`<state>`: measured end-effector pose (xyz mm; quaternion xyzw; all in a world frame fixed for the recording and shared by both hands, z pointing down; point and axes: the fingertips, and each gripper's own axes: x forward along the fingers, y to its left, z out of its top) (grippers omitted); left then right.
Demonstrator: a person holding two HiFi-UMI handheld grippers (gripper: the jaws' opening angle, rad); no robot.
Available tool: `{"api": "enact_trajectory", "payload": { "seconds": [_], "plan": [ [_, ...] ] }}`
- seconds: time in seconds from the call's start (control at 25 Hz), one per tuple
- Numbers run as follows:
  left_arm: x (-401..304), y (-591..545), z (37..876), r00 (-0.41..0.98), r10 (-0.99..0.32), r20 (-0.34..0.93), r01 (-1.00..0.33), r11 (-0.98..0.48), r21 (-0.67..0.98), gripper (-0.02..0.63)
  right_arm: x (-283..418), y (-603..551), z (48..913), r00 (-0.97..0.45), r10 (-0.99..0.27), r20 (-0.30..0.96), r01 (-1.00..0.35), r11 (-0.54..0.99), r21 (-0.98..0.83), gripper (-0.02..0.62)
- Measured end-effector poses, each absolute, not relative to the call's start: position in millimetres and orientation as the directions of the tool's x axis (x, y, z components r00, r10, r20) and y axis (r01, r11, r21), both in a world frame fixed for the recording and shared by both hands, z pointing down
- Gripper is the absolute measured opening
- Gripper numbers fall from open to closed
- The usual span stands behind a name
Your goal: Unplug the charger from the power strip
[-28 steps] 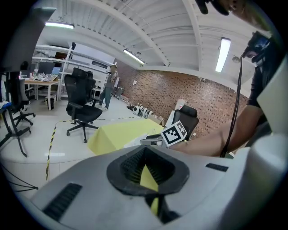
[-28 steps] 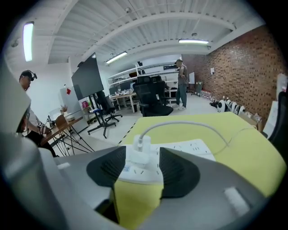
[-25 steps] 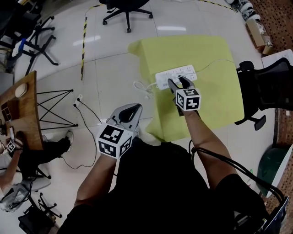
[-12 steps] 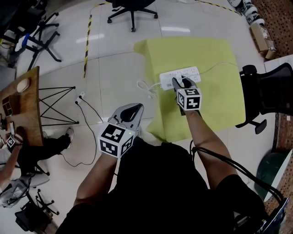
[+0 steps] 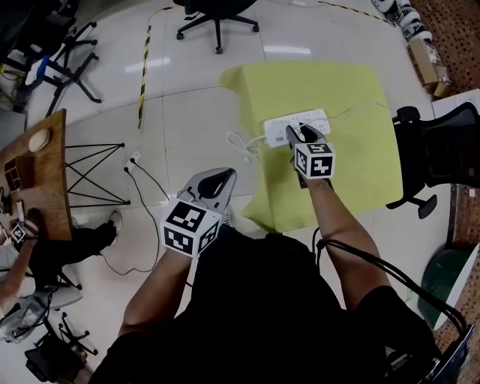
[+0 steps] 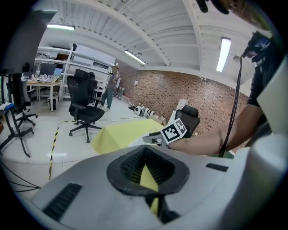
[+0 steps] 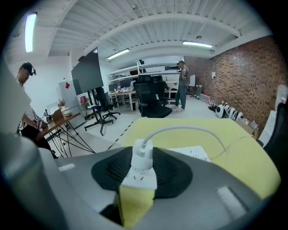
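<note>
A white power strip lies on a yellow cloth spread on the floor. My right gripper reaches down onto the strip. In the right gripper view a small white charger stands plugged into the strip, its white cable arching away to the right. The right gripper is closing, and its black pads sit against both sides of the charger. My left gripper hangs above the bare floor left of the cloth, shut and holding nothing.
The strip's coiled white cord trails off the cloth's left edge. A black office chair stands right of the cloth, another beyond it. A wire-frame stand, a wooden table and a black floor cable lie to the left.
The right gripper's jaws have drawn in from wide apart to close round the charger. The left gripper has stayed where it was.
</note>
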<state>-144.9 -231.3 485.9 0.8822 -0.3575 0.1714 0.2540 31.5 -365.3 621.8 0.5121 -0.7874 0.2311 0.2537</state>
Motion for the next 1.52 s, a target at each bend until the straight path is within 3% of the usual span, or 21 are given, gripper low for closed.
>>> {"api": "enact_trajectory", "payload": {
  "seconds": [1.52],
  "plan": [
    [-110,-206,485,0.778,-0.439,0.45,-0.604,-0.72,0.342,0.006,84,-260,594,-0.319,-0.683,0.657,-0.94,0.315,-0.129,0.138]
  ]
}}
